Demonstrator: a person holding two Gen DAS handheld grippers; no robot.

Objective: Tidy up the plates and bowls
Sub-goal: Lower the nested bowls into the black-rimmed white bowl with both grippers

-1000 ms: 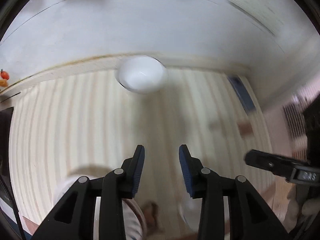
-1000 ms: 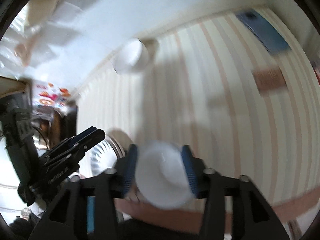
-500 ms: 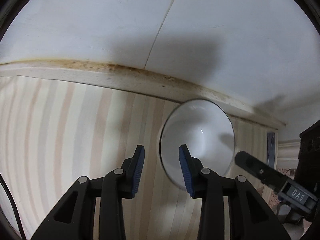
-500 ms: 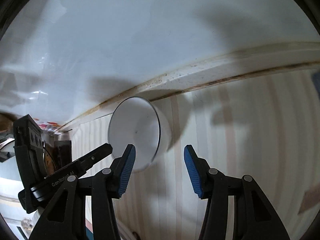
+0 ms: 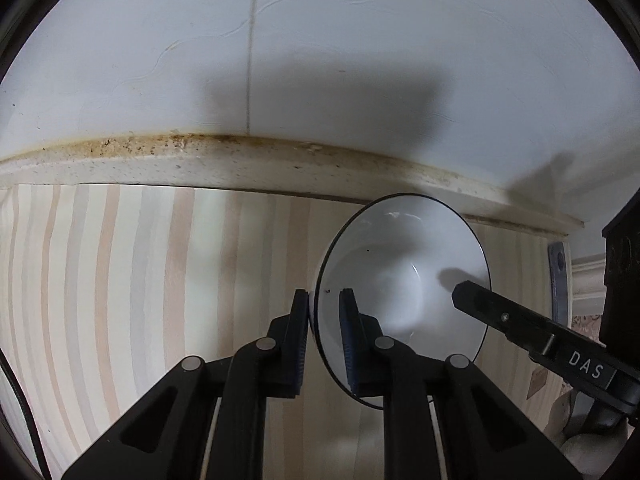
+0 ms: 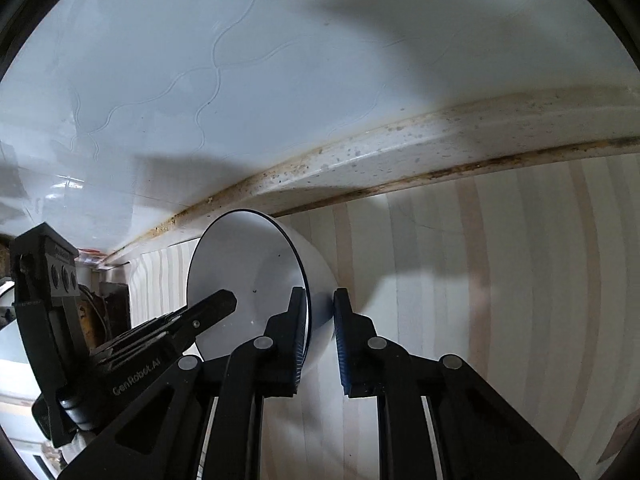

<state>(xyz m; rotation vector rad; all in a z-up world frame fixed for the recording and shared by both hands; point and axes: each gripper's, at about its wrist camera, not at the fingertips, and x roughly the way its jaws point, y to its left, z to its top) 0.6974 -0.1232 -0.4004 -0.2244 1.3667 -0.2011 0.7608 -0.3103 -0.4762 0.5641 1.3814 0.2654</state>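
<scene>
A white bowl with a thin dark rim [image 5: 404, 276] stands on the striped cloth near the wall. My left gripper [image 5: 325, 312] is shut on the bowl's left rim, one finger outside and one inside. In the right wrist view the same bowl [image 6: 248, 276] shows, and my right gripper [image 6: 320, 312] is shut on its right rim, one finger inside and one outside. The right gripper's finger [image 5: 520, 320] reaches over the bowl in the left wrist view. The left gripper [image 6: 192, 320] shows at the bowl's left in the right wrist view.
The striped tablecloth [image 5: 120, 280] runs to a stained ledge [image 5: 240, 160] under a white tiled wall [image 5: 320, 40]. A dark blue flat object [image 5: 558, 280] lies at the far right by dark furniture [image 5: 624, 260]. Clutter stands at the left [image 6: 100, 312].
Both grippers moved in on the bowl by the wall and closed on opposite sides of its rim. A second earlier the right gripper held another white bowl, which is no longer in it.
</scene>
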